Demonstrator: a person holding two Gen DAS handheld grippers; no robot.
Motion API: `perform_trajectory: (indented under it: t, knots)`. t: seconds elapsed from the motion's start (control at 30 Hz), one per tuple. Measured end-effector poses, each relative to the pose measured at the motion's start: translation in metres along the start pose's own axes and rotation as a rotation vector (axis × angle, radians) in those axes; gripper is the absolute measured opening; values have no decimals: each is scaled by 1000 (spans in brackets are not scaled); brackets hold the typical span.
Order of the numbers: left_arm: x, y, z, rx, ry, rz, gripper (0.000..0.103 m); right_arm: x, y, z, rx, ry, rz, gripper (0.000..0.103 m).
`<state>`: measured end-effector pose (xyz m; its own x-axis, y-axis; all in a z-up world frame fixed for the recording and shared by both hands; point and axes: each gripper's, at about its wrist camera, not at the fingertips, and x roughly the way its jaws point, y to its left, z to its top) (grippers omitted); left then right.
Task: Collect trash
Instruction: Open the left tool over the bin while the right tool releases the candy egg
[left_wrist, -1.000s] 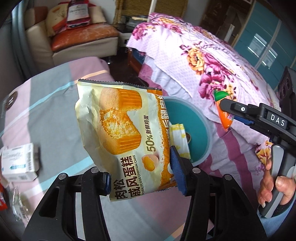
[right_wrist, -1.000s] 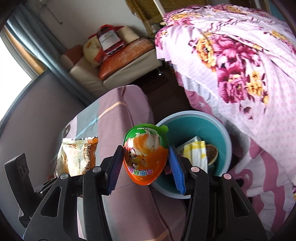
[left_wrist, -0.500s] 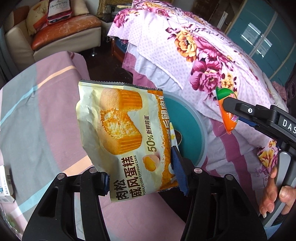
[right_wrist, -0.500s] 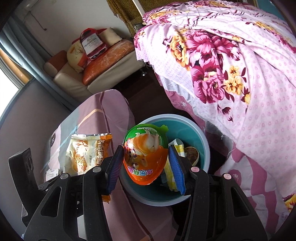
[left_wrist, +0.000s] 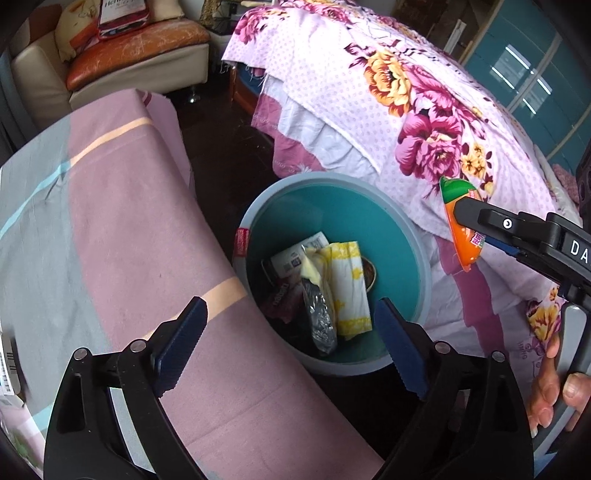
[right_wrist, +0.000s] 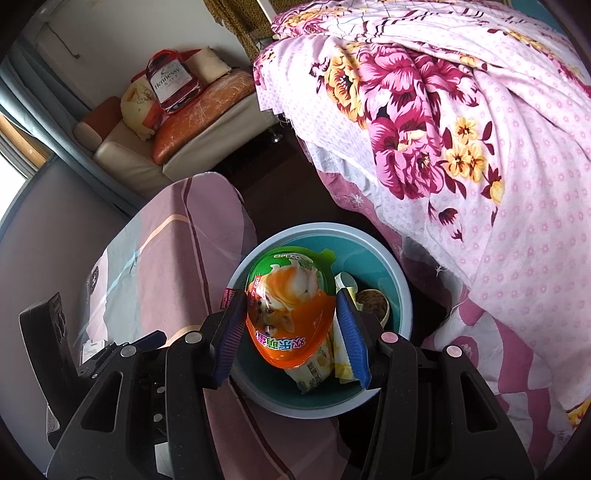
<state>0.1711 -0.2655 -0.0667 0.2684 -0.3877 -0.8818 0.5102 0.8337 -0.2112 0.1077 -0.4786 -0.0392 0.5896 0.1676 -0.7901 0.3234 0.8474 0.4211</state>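
A teal bin (left_wrist: 417, 258) (right_wrist: 400, 284) stands on the dark floor between the striped table and the bed. It holds several wrappers, among them the yellow cake bag (left_wrist: 317, 291) (right_wrist: 314, 369) and a yellow-and-white packet (left_wrist: 349, 284). My left gripper (left_wrist: 291, 336) is open and empty above the bin's near rim. My right gripper (right_wrist: 291, 328) is shut on an orange-and-green egg-shaped package (right_wrist: 291, 302) (left_wrist: 461, 229) and holds it over the bin.
The table with its pink and grey striped cloth (left_wrist: 110, 240) (right_wrist: 166, 266) lies left of the bin. A bed with a floral cover (left_wrist: 388, 92) (right_wrist: 461, 129) is on the right. A sofa (left_wrist: 129, 55) with a cushion and a red bag stands at the back.
My left gripper opened and let go of the yellow cake bag, which now lies in the bin. Both grippers moved closer over the bin. The right gripper still holds the egg package.
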Motion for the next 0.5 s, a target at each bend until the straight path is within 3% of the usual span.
perform_trajectory:
  t: [0.5]
  knots:
    - [-9, 15, -19, -38, 21, -2, 93, 20, 14, -4, -16, 48, -3, 48]
